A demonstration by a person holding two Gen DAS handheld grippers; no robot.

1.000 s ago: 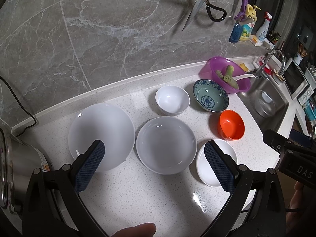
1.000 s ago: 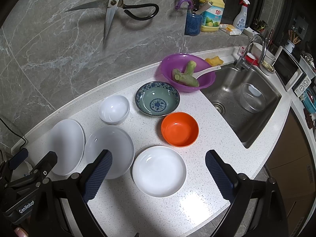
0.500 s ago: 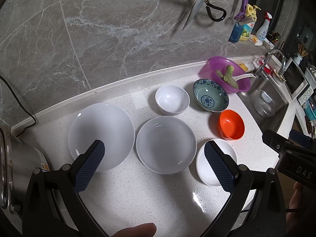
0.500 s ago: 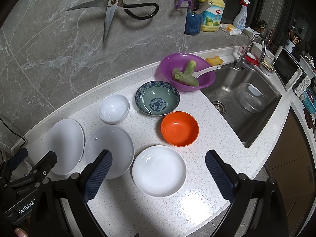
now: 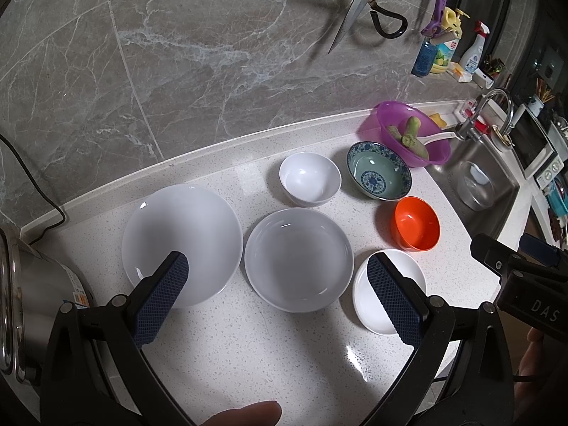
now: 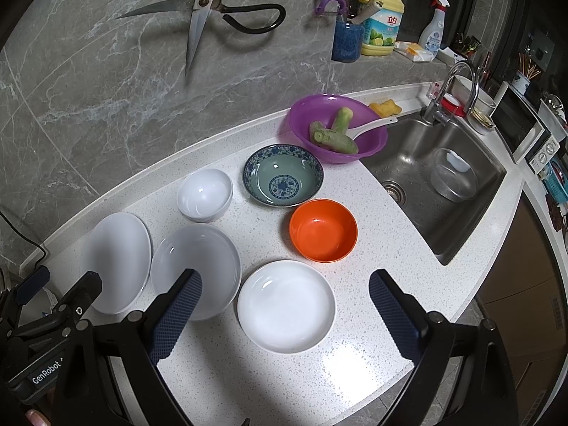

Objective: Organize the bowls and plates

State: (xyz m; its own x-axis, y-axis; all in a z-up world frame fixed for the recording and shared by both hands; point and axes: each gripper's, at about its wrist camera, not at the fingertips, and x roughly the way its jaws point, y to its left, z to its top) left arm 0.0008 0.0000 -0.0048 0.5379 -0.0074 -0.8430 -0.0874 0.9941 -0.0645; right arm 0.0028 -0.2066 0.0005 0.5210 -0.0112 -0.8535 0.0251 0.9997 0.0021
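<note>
On the white counter lie a large white plate [image 5: 183, 241], a white deep plate [image 5: 298, 259] and a small white plate [image 5: 376, 305]. Behind them stand a white bowl [image 5: 309, 181], a blue patterned bowl [image 5: 379, 174] and an orange bowl [image 5: 417, 223]. My left gripper [image 5: 277, 294] is open and empty above the deep plate. My right gripper [image 6: 284, 309] is open and empty above the small white plate [image 6: 286, 306]. The right wrist view also shows the orange bowl [image 6: 323, 229], the patterned bowl [image 6: 283, 174], the white bowl [image 6: 205, 194], the deep plate [image 6: 209, 259] and the large plate [image 6: 119, 261].
A purple basin [image 6: 337, 131] with a green vegetable and a white spoon stands at the back by the sink [image 6: 440, 177]. A steel cooker [image 5: 21, 305] stands at the counter's left end. Scissors [image 6: 202, 17] hang on the marble wall. Bottles stand on the ledge.
</note>
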